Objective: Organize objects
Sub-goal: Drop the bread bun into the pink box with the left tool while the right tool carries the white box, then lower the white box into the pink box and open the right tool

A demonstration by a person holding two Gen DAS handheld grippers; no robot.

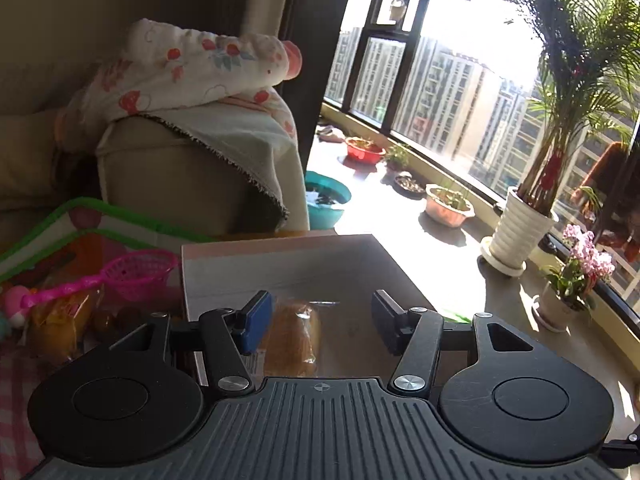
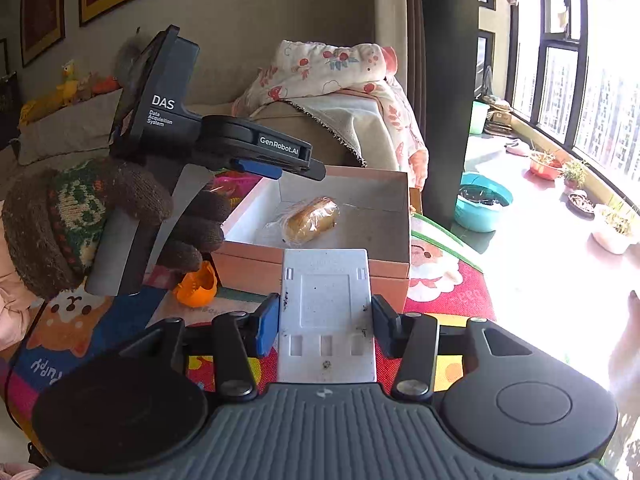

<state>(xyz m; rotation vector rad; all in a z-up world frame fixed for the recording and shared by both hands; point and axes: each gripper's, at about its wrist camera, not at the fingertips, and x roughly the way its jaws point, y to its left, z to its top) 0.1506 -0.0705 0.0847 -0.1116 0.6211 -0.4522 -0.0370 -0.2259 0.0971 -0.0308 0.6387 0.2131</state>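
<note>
A wrapped bread roll (image 1: 294,336) lies inside an open cardboard box (image 1: 280,264). My left gripper (image 1: 316,322) is open above the box, the roll just inside its left finger. In the right wrist view the same roll (image 2: 310,220) lies in the box (image 2: 360,184), with the left gripper (image 2: 280,168) held over its left edge by a gloved hand. My right gripper (image 2: 325,320) is shut on a flat white plastic plate (image 2: 326,312), held in front of the box.
A colourful play mat (image 2: 440,280) lies under the box. An orange toy (image 2: 196,284) sits left of the box, a pink toy net (image 1: 140,272) and packaged snacks (image 1: 60,316) too. A sofa with blankets (image 1: 192,72) stands behind. Potted plants (image 1: 520,224) line the window sill.
</note>
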